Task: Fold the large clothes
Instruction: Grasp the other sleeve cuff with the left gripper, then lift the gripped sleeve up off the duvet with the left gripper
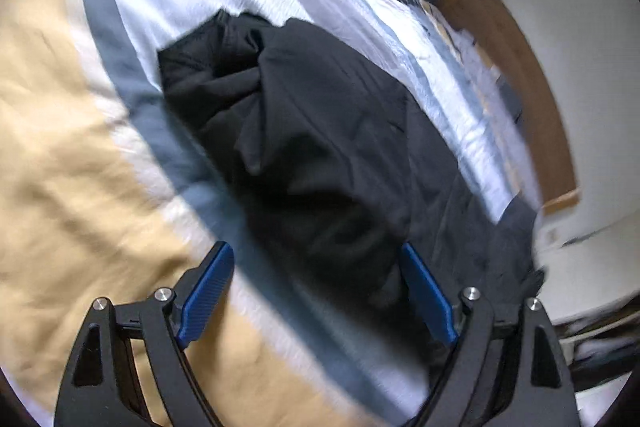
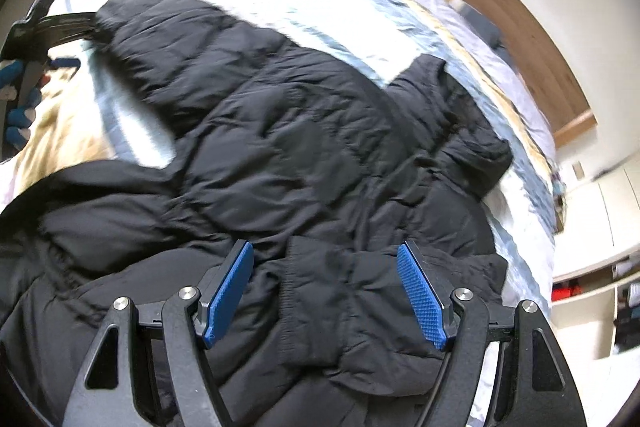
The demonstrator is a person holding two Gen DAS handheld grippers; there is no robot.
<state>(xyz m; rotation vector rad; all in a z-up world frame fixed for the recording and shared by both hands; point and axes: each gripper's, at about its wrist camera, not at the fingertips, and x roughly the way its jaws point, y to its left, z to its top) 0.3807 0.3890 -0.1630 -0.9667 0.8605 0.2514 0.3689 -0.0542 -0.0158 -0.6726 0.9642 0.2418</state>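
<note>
Your black padded jacket [image 2: 288,131] lay spread on the bed [image 1: 80,147], over the striped cover, with one sleeve reaching toward the wooden headboard [image 2: 500,11]. Your right gripper [image 2: 326,291] hung over its cuff with jaws spread, pinching nothing. Your left gripper [image 1: 318,291] also had its jaws spread wide, above the jacket's edge.

A striped bedspread [image 1: 80,131] in tan, grey and pale blue fills the view. A wooden headboard [image 2: 500,15] stands at two o'clock, white cabinets [image 2: 600,211] at four.
</note>
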